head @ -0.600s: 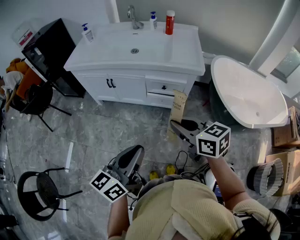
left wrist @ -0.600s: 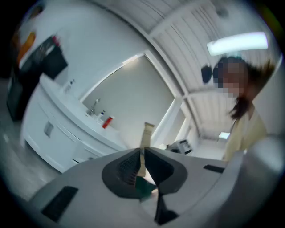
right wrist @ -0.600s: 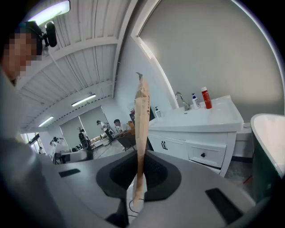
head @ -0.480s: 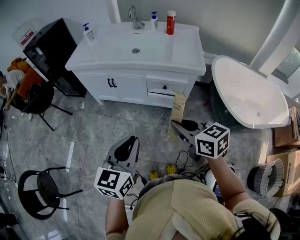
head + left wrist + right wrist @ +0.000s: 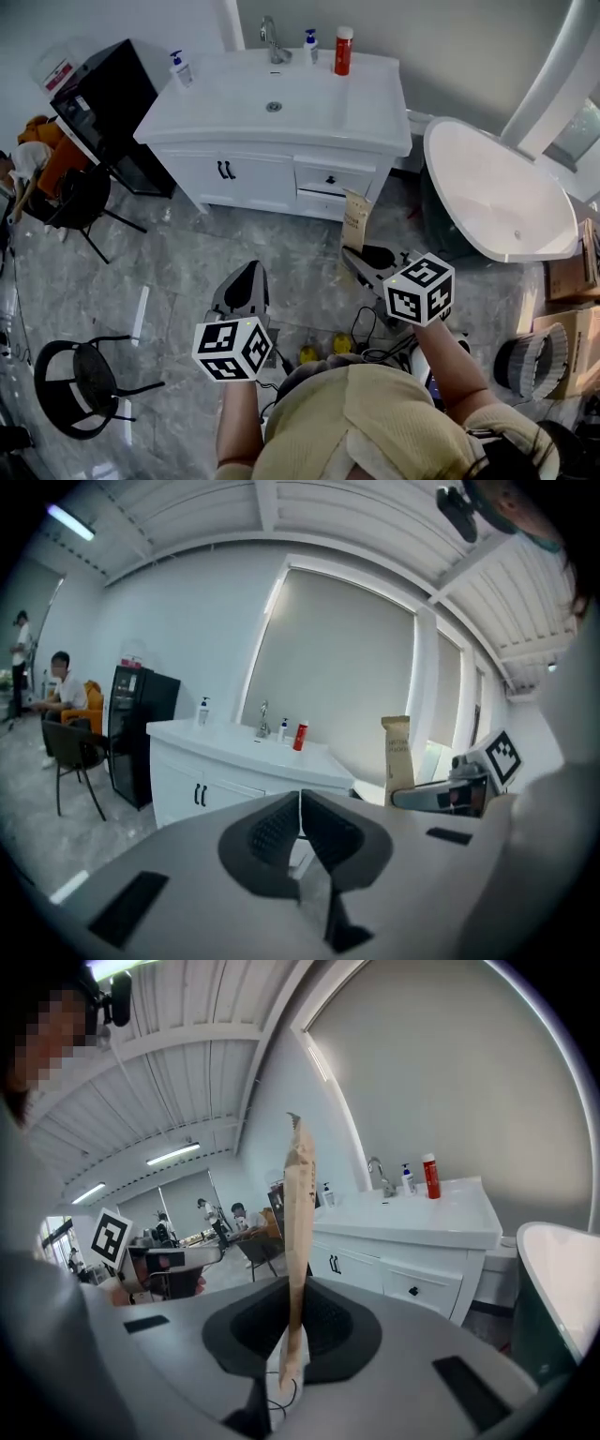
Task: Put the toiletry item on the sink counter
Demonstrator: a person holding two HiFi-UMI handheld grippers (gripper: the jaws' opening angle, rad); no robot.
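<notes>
Toiletry pouch (image 5: 299,1222), flat and brown, stands upright in our right gripper (image 5: 295,1312), jaws clamped on it, short of the white sink counter (image 5: 370,98) and its front edge; our left gripper (image 5: 300,819) hangs alongside, jaws together, empty

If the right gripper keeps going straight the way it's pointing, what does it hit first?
Probably the white vanity's drawer front, below the countertop; nothing else shows between, though depth is unclear.
</notes>
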